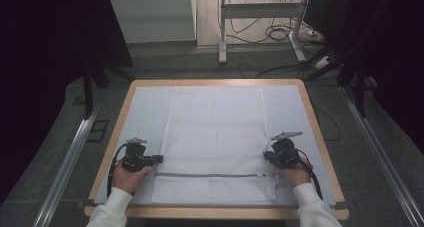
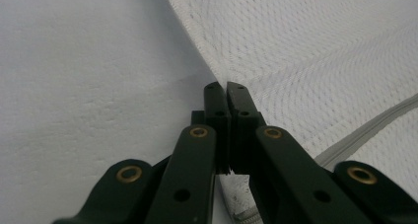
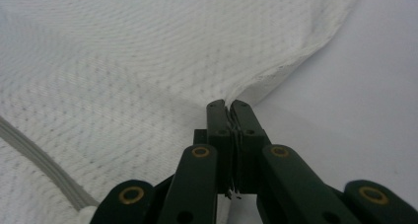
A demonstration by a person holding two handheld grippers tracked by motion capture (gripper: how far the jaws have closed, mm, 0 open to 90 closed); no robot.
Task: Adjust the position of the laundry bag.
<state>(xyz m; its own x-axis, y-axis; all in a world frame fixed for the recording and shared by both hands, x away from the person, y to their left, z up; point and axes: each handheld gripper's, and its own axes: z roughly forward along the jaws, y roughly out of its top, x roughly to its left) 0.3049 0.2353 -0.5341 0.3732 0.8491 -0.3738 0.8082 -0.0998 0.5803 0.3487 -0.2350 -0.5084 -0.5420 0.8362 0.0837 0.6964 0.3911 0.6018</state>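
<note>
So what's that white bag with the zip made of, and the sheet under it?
The white zipped mesh bag looks like woven synthetic netting, matte: tiny holes show across it in both gripper views. Its grey zip could be plastic or nylon; hard to tell. The pale sheet covering the table looks like soft, slightly textured matte fabric or foam.

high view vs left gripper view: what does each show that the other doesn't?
High view alone: the whole white mesh laundry bag on the wooden table, the right gripper pinching its right edge, both hands, floor cables. Left gripper view alone: the mesh weave up close, the edge clamped between shut jaws. Both: the left gripper, the bag, its grey zipper, the white table cover.
</note>
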